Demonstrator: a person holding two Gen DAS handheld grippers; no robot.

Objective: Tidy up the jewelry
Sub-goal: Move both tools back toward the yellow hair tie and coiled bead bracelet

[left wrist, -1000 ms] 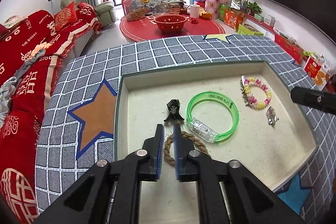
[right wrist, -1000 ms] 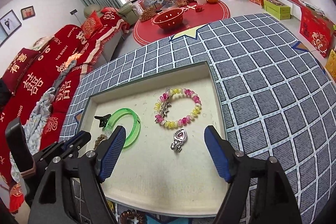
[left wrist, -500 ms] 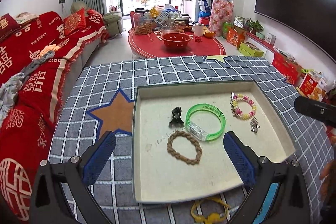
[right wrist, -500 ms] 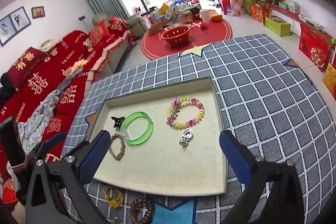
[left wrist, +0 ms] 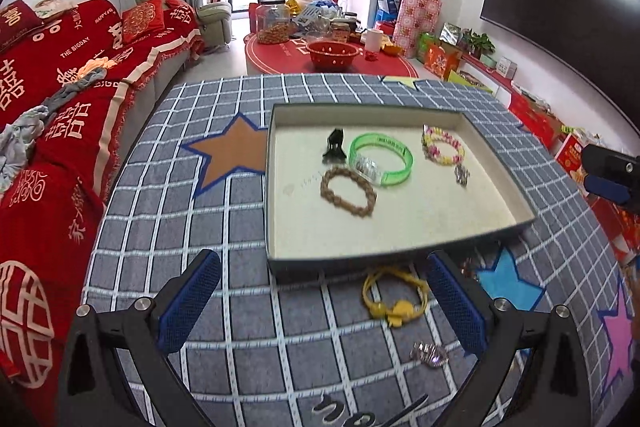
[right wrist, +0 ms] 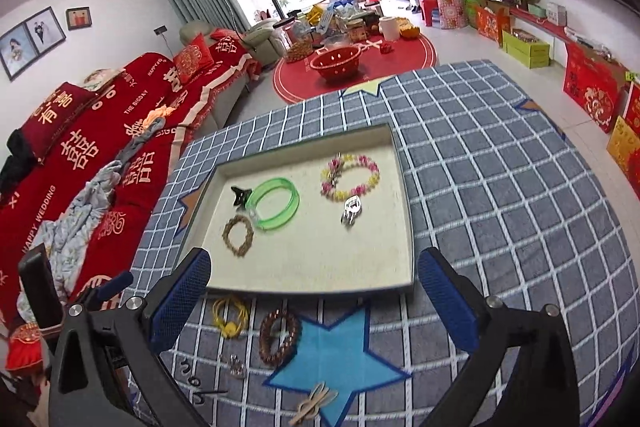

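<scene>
A shallow tray (left wrist: pixel 400 259) (right wrist: pixel 404 187) on the checked tablecloth holds a braided brown bracelet (left wrist: pixel 347 190) (right wrist: pixel 238 235), a green bangle (left wrist: pixel 380 159) (right wrist: pixel 273 203), a black clip (left wrist: pixel 335 145), a pink-yellow bead bracelet (left wrist: pixel 443 146) (right wrist: pixel 351 177) and a silver charm (right wrist: pixel 351 211). In front of the tray lie a yellow cord bracelet (left wrist: pixel 394 297) (right wrist: pixel 230 315), a copper bead bracelet (right wrist: pixel 279 335), a small silver piece (left wrist: pixel 430 353) and a tan clip (right wrist: pixel 314 403). My left gripper (left wrist: pixel 320 303) is open above the cloth beside the yellow bracelet. My right gripper (right wrist: pixel 316 307) is open and empty above the tray's front edge.
A red-covered sofa (left wrist: pixel 52 99) runs along the left of the table. A round red table (left wrist: pixel 328 55) with a red colander and jars stands behind. Boxes line the right wall (right wrist: pixel 592 87).
My left gripper opened, releasing the braided brown bracelet into the tray, and drew back toward the front edge. My right gripper also pulled back and up.
</scene>
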